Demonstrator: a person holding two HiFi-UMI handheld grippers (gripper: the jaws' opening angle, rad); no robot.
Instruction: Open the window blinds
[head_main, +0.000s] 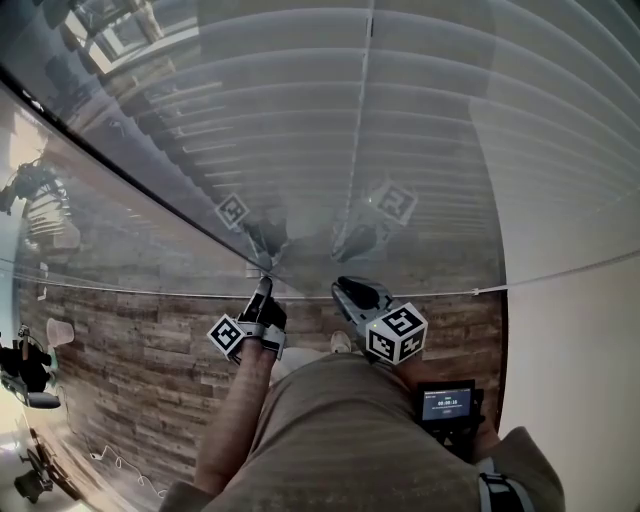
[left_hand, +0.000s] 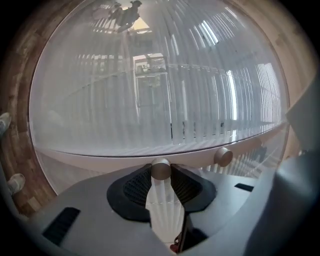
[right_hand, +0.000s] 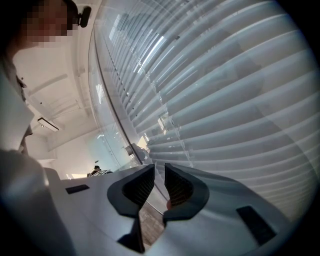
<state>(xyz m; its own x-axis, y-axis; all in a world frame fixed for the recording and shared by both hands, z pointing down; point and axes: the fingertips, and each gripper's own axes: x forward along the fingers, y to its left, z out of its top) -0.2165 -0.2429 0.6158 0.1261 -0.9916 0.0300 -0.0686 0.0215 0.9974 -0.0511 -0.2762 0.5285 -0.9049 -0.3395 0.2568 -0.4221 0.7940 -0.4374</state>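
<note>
My left tool (head_main: 264, 288) is clamped on the translucent wand (left_hand: 163, 202) (its round end cap (left_hand: 161, 169) sits right at the pad tips), my right tool (right_hand: 158, 182) hangs with jaws slightly parted, and the window blinds (head_main: 420, 110) fill the head view's upper half

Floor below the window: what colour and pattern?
The floor is brown wood planks in mixed light and dark tones, seen best in the head view.

The knob (left_hand: 161, 169) sits in the left hand-held gripper (left_hand: 161, 173), blinds (left_hand: 150, 100) behind.
</note>
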